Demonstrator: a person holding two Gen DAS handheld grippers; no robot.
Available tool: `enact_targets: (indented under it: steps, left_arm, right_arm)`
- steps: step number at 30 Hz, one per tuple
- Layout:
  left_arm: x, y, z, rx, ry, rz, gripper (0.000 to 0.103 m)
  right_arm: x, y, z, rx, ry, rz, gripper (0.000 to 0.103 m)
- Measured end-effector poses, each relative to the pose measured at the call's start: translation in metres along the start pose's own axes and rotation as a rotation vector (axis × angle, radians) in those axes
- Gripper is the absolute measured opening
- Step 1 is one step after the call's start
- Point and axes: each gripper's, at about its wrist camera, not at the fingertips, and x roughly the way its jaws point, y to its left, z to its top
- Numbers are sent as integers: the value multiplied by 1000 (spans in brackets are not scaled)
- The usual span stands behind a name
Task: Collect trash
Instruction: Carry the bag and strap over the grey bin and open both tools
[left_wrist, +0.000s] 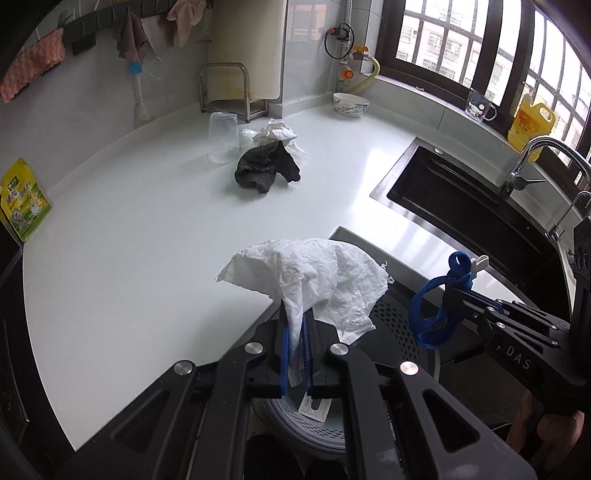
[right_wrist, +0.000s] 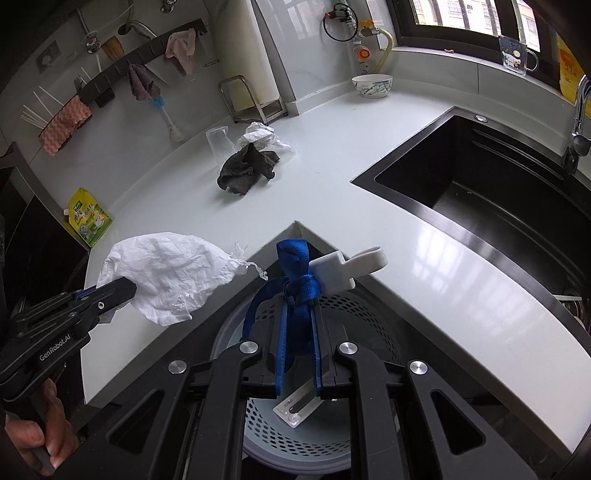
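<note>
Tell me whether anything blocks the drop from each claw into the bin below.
Nothing visible does. The left claw holds the crumpled white tissue and the right claw holds the knotted blue strap above the open grey perforated bin, which holds only a small white strip.

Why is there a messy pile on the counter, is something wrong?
Yes, a bit. A dark rag lies bunched up on the counter, touching crumpled paper behind it, next to an upside-down plastic cup. It looks like leftover clutter. Nothing looks spilled or broken.
</note>
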Motion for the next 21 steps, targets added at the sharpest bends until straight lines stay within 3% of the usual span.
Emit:
enact_targets:
  steps: [11, 21]
  left_arm:
    - [20, -40, -38, -7, 77, 5, 7]
    - [58, -54, -64, -7, 188, 13, 7]
  right_arm:
    - [-6, -32, -33, -21, 67, 7, 11]
    - [23, -50, -59, -14, 174, 19, 11]
